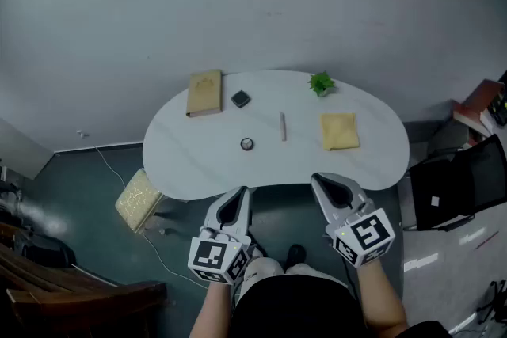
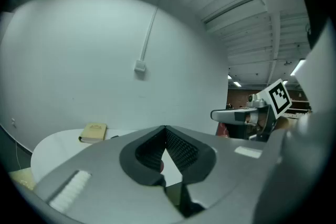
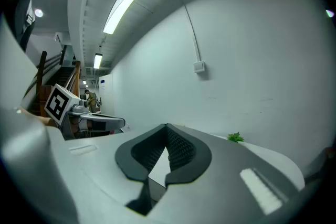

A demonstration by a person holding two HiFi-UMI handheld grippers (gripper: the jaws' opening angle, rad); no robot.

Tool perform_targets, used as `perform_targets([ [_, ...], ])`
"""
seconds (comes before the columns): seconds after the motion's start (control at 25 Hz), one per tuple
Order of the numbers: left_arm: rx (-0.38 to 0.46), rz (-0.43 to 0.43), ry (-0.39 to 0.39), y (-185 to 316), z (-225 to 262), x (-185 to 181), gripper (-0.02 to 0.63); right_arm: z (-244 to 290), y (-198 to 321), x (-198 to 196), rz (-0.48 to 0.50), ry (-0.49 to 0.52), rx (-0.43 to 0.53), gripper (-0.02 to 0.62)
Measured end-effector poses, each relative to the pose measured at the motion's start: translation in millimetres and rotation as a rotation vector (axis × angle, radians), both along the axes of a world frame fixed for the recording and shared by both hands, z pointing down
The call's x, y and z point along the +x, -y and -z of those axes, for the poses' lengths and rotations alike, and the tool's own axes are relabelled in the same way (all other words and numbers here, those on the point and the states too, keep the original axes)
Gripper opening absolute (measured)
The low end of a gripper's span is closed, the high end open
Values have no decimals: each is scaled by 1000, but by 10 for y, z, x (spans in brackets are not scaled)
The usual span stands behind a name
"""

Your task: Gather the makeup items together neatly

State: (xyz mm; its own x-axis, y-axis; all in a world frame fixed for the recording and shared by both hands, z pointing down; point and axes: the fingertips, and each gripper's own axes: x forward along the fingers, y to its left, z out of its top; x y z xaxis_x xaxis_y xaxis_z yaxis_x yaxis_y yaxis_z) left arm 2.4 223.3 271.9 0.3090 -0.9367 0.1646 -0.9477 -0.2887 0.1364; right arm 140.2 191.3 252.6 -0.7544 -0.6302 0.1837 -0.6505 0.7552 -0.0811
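Note:
On the white oval table lie a dark square compact, a small round jar and a slim stick. A tan flat case lies at the back left; it shows again in the left gripper view. A yellow pad lies at the right. My left gripper and right gripper hang side by side off the table's near edge, both shut and empty. The left jaws and the right jaws meet at their tips.
A small green plant stands at the table's back edge, seen also in the right gripper view. A yellow cushion lies on the floor at the left. Dark chairs stand at the right, wooden furniture at the lower left.

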Motion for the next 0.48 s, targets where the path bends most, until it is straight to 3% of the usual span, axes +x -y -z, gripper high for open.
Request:
perform_targets([
  [0.48,16,4,6,-133,79,107,-2,23,-159,103,18,41,-11,9],
])
